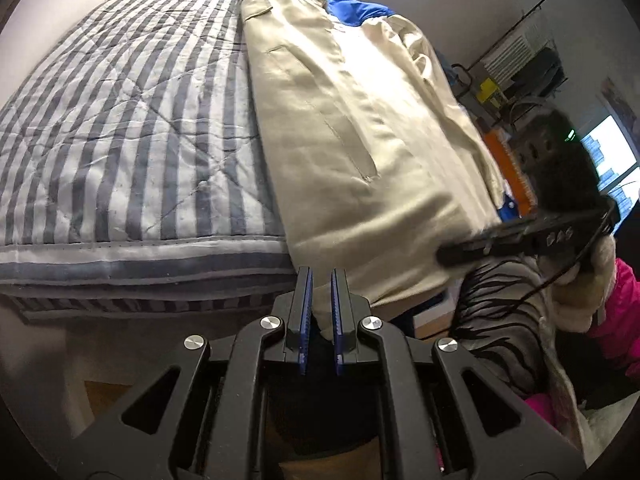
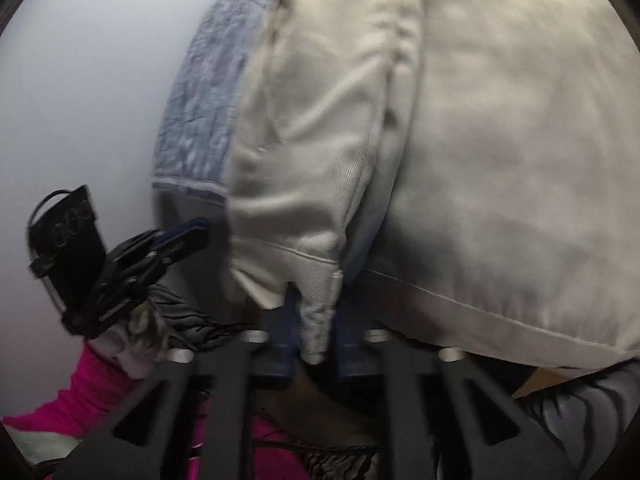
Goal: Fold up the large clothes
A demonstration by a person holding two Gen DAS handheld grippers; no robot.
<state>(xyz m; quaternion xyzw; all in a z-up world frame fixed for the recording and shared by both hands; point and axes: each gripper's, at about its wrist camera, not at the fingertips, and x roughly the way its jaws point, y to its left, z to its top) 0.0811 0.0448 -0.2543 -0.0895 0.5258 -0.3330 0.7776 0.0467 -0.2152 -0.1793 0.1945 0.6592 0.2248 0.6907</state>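
Observation:
Cream trousers lie lengthwise along the right side of a striped bed, their hem end hanging over the near edge. My left gripper is shut on a corner of that hem. My right gripper is shut on another hem corner of the trousers, which fill the right wrist view. The right gripper also shows in the left wrist view at the trousers' right edge. The left gripper shows in the right wrist view, to the left of the cloth.
The blue-and-white striped quilt covers the bed. A blue garment lies under the trousers at the far end. An orange box, shelves and a bright window stand to the right. The person's pink sleeve is nearby.

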